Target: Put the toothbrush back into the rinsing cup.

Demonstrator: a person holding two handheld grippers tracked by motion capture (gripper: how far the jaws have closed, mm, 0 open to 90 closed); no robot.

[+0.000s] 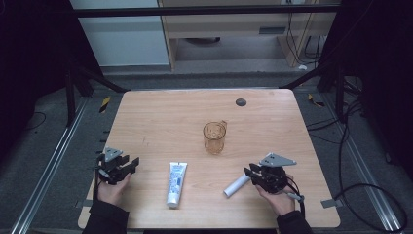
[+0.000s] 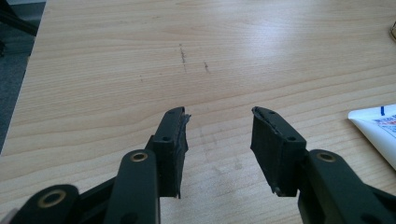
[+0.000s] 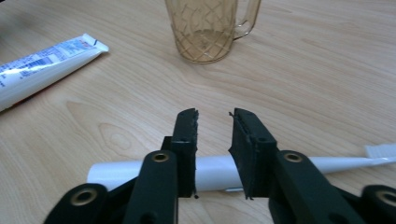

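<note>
The white toothbrush handle (image 3: 210, 171) lies flat on the wooden table (image 1: 160, 117), crossing between the jaws of the right gripper (image 3: 214, 116); the jaws straddle it with a narrow gap, and whether the pads press on it I cannot tell. Beyond the handle stands an amber plastic mug (image 3: 205, 28), upright, well apart. A toothpaste tube (image 1: 176, 183) lies left of the handle. The left gripper (image 2: 219, 114), farther left of the tube, has its jaws spread over bare wood.
</note>
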